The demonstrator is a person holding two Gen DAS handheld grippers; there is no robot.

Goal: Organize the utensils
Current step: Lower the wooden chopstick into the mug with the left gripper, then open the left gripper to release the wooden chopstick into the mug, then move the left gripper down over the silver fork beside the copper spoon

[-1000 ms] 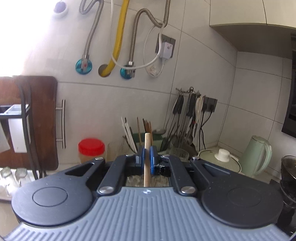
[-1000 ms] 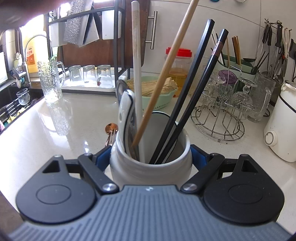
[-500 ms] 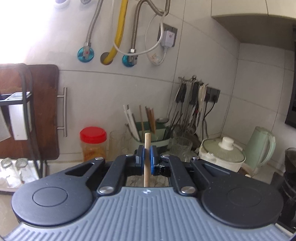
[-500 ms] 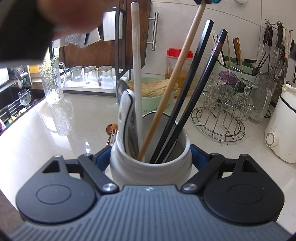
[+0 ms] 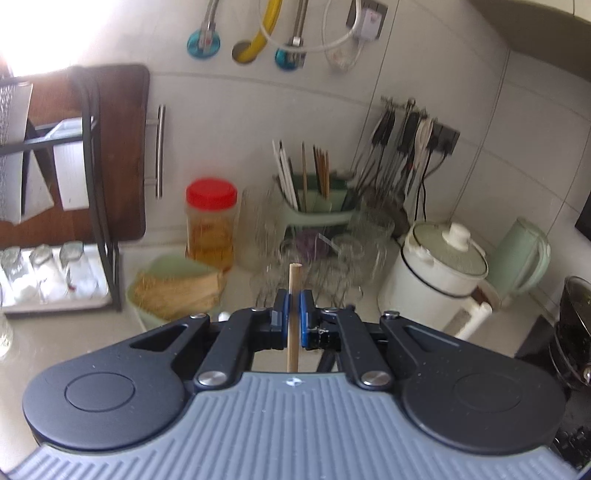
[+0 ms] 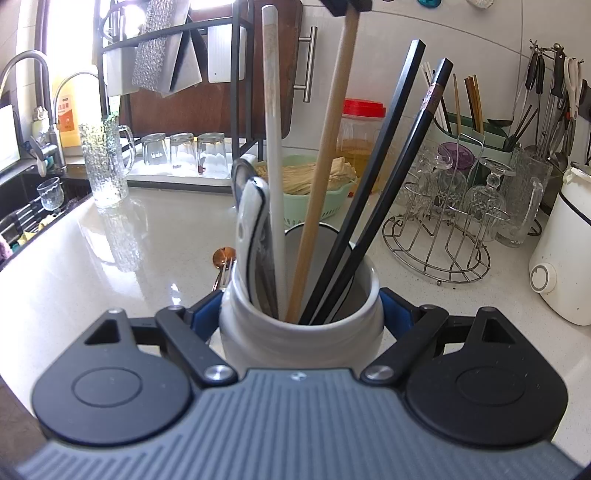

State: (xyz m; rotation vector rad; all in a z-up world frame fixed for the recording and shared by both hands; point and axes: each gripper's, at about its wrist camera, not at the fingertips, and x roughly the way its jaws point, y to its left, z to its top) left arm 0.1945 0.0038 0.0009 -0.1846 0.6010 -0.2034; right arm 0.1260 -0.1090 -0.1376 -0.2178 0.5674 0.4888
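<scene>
Left hand-held gripper [image 5: 294,314] clamped on wooden chopstick [image 5: 292,317], its lower end inside white utensil jar [image 6: 299,332], right hand-held gripper [image 6: 300,314] gripping the jar on the bench [image 6: 110,266], black chopsticks [image 6: 384,177] leaning inside

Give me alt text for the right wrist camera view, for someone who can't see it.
The right gripper is clamped around a white ceramic utensil jar on a pale countertop. Two black chopsticks, a white chopstick and spoons stand in it, while the left gripper holds a wooden chopstick into it from above. Glasses sit behind.
</scene>
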